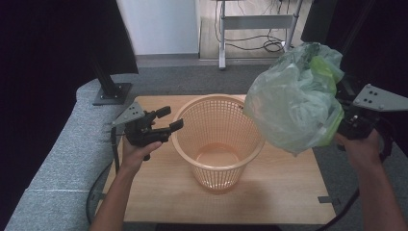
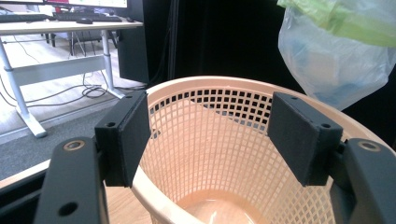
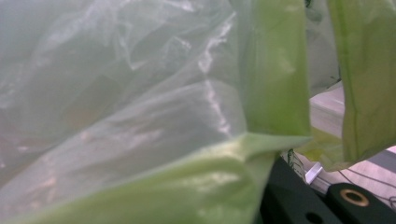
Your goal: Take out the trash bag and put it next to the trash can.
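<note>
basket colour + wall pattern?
Peach-orange plastic basket, walls a grid of small square holes; clearest in the left gripper view.

Readable text: I find none anywhere.
Translucent green plastic bag (image 1: 293, 96): no print I can read.
Orange plastic mesh basket (image 1: 216, 139): unmarked.

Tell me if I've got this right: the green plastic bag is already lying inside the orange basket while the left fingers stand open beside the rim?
Not quite. The green plastic bag is not inside the orange basket; it hangs in the air beside its rim, held by the right gripper, and the basket is empty. The high view shows this. The rest holds: the left gripper has its fingers open beside the rim.
</note>
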The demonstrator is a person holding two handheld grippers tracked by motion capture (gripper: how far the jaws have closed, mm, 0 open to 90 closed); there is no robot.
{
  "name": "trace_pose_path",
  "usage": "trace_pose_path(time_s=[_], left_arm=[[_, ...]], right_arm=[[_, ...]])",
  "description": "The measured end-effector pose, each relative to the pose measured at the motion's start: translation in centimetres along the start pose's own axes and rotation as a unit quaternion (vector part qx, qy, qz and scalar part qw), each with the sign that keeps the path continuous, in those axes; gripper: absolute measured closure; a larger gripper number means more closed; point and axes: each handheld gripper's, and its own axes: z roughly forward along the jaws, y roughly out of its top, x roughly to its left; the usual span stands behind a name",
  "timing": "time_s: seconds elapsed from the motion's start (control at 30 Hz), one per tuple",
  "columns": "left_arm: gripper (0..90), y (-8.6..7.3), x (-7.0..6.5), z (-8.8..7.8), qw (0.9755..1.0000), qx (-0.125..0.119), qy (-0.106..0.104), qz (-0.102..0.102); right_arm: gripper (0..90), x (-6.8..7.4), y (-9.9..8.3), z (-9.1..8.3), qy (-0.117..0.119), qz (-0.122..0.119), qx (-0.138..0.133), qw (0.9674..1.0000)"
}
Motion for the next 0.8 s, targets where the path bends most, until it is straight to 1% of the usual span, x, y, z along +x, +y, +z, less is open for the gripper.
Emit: trace_pose_path(time_s=[0.2,0.33,0.53,0.7,0.8], left_arm=[[30.1,-0.2,0.1,-0.3,1.0000,0.003,0.002,-0.002],[30.0,-0.4,0.3,-0.5,1.0000,0.003,0.006,-0.005],[30.0,-0.8,0.5,-0.8,0.9999,0.005,0.008,-0.008],[29.9,-1.1,0.7,-0.9,0.9999,0.008,0.010,-0.010],[29.9,-1.2,0.8,-0.9,0.9998,0.008,0.011,-0.013]], right_arm=[[87.6,-0.8,-1.8,-0.7,-0.012,0.009,0.014,0.9998],[87.6,-1.3,-3.2,-1.3,-0.022,0.020,0.021,0.9993],[87.6,-1.9,-5.8,-1.5,-0.027,0.038,0.037,0.9983],[87.6,-2.6,-8.1,-1.7,-0.031,0.059,0.041,0.9970],[87.6,-2.9,-9.6,-1.8,-0.033,0.073,0.048,0.9956]])
